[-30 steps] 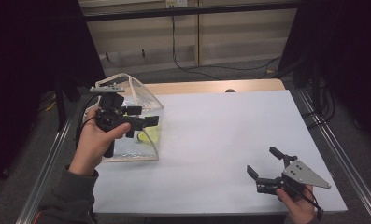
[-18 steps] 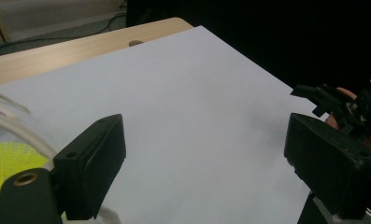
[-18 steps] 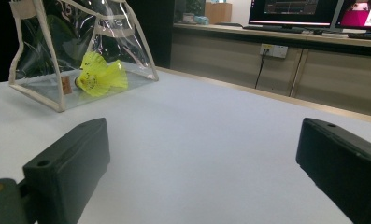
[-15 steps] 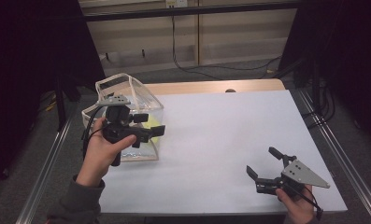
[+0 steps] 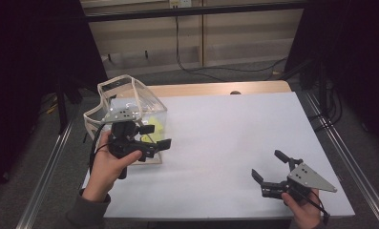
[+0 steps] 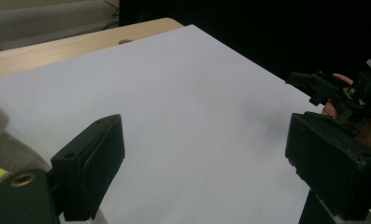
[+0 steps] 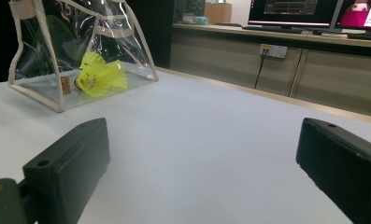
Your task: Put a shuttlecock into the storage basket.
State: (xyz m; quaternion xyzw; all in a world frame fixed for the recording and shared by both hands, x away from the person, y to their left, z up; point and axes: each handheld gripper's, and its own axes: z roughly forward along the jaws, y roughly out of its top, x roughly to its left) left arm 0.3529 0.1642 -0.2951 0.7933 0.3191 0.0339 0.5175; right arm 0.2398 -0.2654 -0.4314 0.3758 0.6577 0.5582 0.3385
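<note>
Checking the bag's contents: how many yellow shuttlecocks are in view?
1: a yellow shuttlecock lies inside the clear bag on the table's left; others may be hidden.

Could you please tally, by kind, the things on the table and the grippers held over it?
Clear bag: 1
Yellow shuttlecock inside the bag: 1
Grippers: 2, the left gripper and the right gripper, both open
Total: 4
</note>
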